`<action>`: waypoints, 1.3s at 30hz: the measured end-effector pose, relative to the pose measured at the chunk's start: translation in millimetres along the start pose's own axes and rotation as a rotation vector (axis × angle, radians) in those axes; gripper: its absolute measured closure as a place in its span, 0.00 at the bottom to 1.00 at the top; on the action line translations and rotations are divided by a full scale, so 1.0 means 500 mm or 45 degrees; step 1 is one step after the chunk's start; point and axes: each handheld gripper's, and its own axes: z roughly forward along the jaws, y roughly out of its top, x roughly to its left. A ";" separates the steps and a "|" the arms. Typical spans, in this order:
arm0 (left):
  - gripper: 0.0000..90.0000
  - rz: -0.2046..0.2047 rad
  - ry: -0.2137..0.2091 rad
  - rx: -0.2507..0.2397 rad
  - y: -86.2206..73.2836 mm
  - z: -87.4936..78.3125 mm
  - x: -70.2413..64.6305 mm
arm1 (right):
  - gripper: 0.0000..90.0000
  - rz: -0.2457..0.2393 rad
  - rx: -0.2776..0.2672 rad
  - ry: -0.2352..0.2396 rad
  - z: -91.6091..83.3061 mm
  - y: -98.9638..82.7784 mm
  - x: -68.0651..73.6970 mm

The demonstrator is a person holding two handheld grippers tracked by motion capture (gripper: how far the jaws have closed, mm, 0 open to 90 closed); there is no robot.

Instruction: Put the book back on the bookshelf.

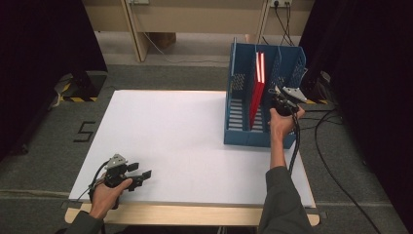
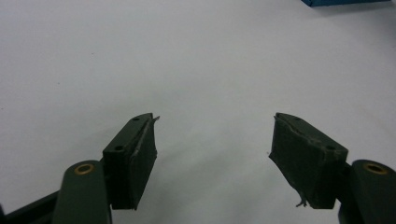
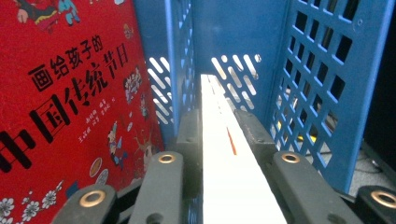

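Black right tongs (image 3: 219, 140) clamp a white-edged book (image 3: 224, 154) inside the rightmost slot of the blue file rack (image 1: 243, 97), at two o'clock on the desk (image 1: 185, 141). Placing seems nearly done; next comes letting go and backing out straight. At nine o'clock a red book (image 3: 70, 93) reads "画给孩子的中国传统节日". Left tongs (image 2: 215, 154) rest open, empty, at seven o'clock.

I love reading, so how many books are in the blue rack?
2: a red book leaning in one slot, and a white-edged book pinched in the right claw in the next slot. Others may hide behind.
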 end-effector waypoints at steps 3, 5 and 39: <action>0.34 -0.001 0.000 0.000 0.000 0.000 0.001 | 0.81 0.002 0.028 0.001 -0.002 0.001 0.001; 0.34 -0.001 0.003 0.004 0.000 -0.001 0.001 | 0.81 0.002 0.043 0.007 -0.004 0.002 -0.002; 0.34 0.010 -0.001 0.020 0.000 0.005 -0.002 | 0.56 -0.071 0.090 0.170 -0.144 -0.023 -0.037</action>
